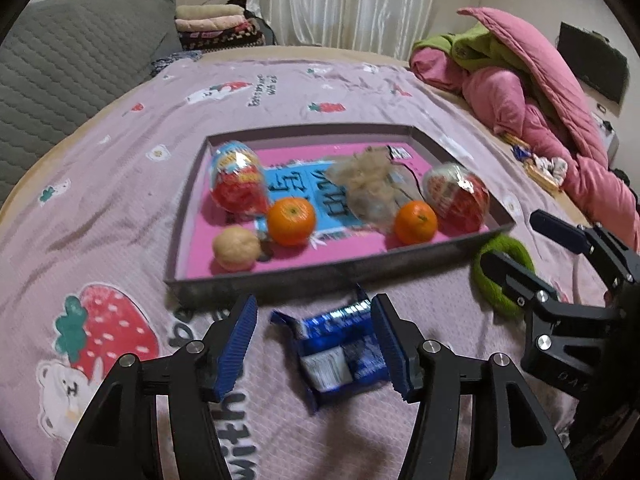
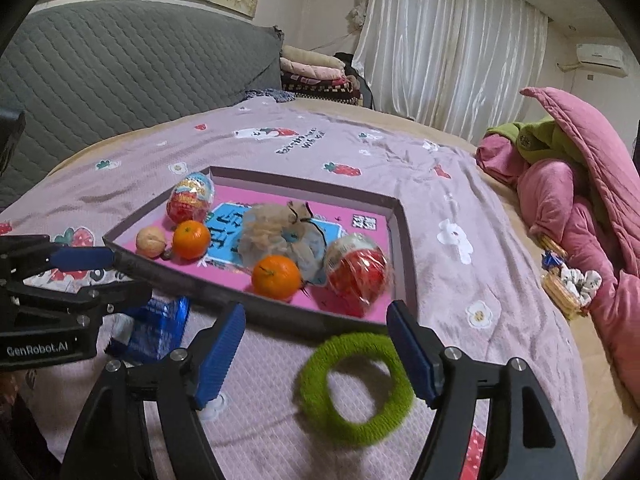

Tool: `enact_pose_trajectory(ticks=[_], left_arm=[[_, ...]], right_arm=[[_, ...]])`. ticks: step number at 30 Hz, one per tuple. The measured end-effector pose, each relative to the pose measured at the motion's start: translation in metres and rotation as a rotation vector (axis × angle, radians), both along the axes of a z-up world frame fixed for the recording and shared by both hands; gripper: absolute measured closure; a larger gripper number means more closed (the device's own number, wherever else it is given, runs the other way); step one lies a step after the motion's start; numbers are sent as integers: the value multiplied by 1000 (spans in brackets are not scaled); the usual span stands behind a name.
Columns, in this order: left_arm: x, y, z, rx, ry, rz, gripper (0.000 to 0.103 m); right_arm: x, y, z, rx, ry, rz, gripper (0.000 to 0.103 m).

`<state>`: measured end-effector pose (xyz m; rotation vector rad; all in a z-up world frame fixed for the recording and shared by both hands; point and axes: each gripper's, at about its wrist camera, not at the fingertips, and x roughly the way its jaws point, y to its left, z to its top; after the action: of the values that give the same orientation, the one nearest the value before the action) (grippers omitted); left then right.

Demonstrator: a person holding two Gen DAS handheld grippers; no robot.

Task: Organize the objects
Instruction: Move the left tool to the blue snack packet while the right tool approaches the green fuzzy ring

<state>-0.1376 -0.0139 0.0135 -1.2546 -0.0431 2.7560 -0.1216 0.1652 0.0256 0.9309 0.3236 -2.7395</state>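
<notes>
A shallow grey tray [image 1: 320, 270] with a pink floor lies on the bed; it also shows in the right wrist view [image 2: 404, 248]. In it are two oranges [image 1: 291, 220] [image 1: 416, 222], two foil eggs [image 1: 236, 178] [image 1: 458, 196], a mesh pouch [image 1: 368, 184] and a walnut [image 1: 236, 248]. My left gripper [image 1: 314, 344] is open, its pads either side of a blue snack packet [image 1: 340, 352] on the blanket. My right gripper [image 2: 316, 354] is open over a green fuzzy ring [image 2: 356, 388], which lies in front of the tray.
A pink and green quilt pile [image 2: 568, 184] lies at the right with small items [image 2: 564, 280] beside it. A grey quilted headboard [image 2: 120, 68] and folded blankets [image 2: 316, 74] stand at the back. The strawberry-print blanket [image 1: 120, 200] covers the bed.
</notes>
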Motion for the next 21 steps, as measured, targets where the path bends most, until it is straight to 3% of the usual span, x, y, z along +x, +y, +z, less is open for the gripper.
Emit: enact_pose_trajectory(ticks=[12, 21], left_arm=[[10, 24, -9, -50, -15, -29, 42], [10, 20, -13, -24, -58, -5, 42]], right_arm=[[7, 30, -12, 14, -41, -27, 30], [15, 34, -18, 26, -58, -2, 29]])
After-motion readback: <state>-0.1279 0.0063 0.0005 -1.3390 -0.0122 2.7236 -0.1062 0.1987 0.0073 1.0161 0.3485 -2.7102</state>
